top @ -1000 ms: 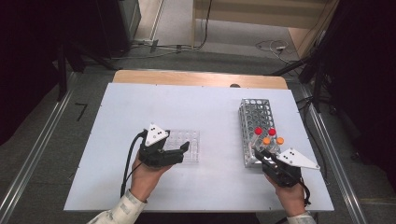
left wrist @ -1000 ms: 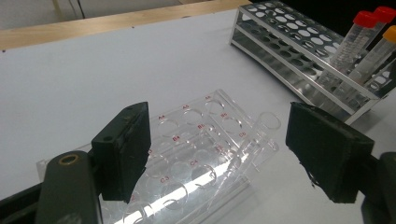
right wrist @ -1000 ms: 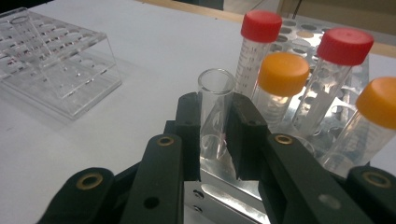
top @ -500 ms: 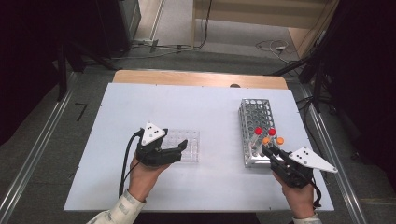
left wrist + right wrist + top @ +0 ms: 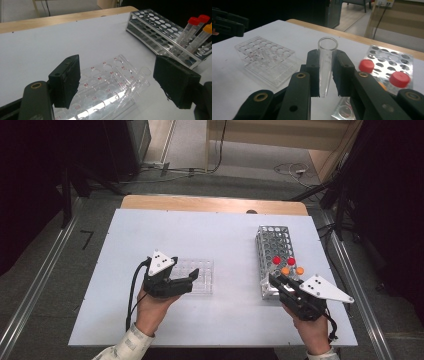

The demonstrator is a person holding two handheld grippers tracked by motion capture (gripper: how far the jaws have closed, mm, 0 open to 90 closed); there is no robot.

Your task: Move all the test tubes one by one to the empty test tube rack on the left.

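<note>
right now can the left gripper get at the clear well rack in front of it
Probably yes: the left gripper is open, its fingers straddling the clear well rack, with nothing between them.

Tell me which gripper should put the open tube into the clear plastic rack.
Right. The right gripper already clamps the uncapped tube upright; the left gripper has open jaws, empty, either side of the clear rack.

A lab (tube rack (image 5: 277, 260), well plate (image 5: 196, 275)).
</note>
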